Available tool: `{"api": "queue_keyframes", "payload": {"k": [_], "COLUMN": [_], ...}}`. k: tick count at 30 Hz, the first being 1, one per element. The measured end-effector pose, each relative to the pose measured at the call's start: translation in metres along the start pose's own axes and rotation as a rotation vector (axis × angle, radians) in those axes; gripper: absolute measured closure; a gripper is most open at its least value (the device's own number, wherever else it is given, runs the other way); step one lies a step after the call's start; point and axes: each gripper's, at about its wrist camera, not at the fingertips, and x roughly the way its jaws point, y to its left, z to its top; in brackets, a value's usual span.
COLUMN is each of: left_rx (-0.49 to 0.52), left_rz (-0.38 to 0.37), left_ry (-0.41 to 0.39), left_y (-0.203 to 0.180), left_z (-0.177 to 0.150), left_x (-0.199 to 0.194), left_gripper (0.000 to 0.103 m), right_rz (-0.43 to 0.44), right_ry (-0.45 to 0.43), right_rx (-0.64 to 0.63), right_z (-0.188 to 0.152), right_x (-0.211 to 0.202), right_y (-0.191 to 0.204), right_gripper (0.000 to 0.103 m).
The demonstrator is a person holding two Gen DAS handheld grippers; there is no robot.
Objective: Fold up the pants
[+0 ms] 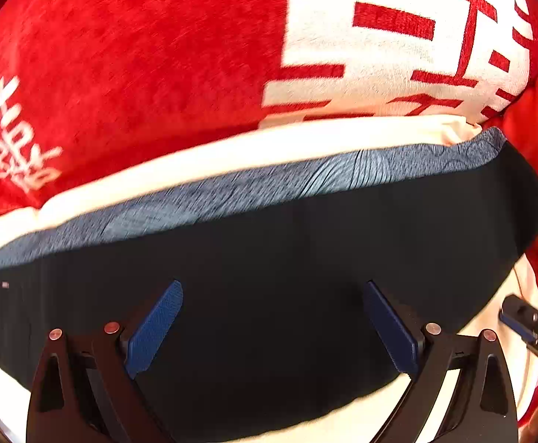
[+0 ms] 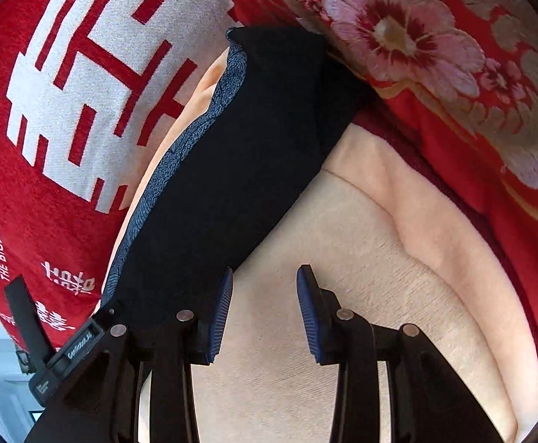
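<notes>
Left gripper (image 1: 272, 325) spread wide, ribbed blue pads empty above smooth dark pants (image 1: 269, 277) folded into a band across mid-frame, heathered blue-grey edge uppermost. Right gripper (image 2: 264, 313) likewise open over nubby cream sheet (image 2: 343, 251). Plush red blanket (image 1: 121, 55) behind; floral quilt (image 2: 453, 74) upper right.

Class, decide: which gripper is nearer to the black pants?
Left. The left gripper hangs open directly over the black pants; the right gripper, also open, sits beside their edge, over the cream cushion.
</notes>
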Motion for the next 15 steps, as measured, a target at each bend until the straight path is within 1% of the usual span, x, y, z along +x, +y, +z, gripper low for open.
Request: {"api": "queue_keyframes", "payload": {"k": [1,4,6,7,8,10,12,15], "left_rx": [0.007,0.028,-0.001,-0.021,-0.048,-0.045,-0.03,-0.016], "left_rz": [0.001,0.038,0.063,0.059,0.054,0.065,0.073,0.086], "left_ry": [-0.007,-0.036,-0.024,-0.018,-0.028,-0.028,-0.039,-0.033], "left_y": [-0.002,-0.01,-0.009,-0.007,-0.004,-0.005,-0.007,-0.009], "left_z": [0.005,0.027,0.038,0.043,0.049,0.057,0.062,0.062], "left_x": [0.005,0.022,0.038,0.044,0.049,0.057,0.056,0.049], "left_gripper": [0.003,0.003,0.003,0.003,0.003,0.003,0.003,0.003], "right_rz": [0.005,0.014,0.018,0.018,0.016,0.006,-0.027,-0.096], "right_ry": [-0.004,-0.011,-0.014,-0.014,-0.015,-0.019,-0.05,-0.136], "right_rx": [0.005,0.014,0.015,0.011,0.004,-0.007,-0.019,-0.081], "right_z": [0.002,0.007,0.009,0.01,0.011,0.013,0.017,0.027], "right_x": [-0.001,0.0,-0.001,-0.001,-0.002,-0.003,-0.007,-0.017], "right_y": [-0.003,-0.005,-0.006,-0.006,-0.005,-0.005,-0.003,0.011], "right_gripper": [0.063,0.063,0.063,0.063,0.063,0.063,0.063,0.063]}}
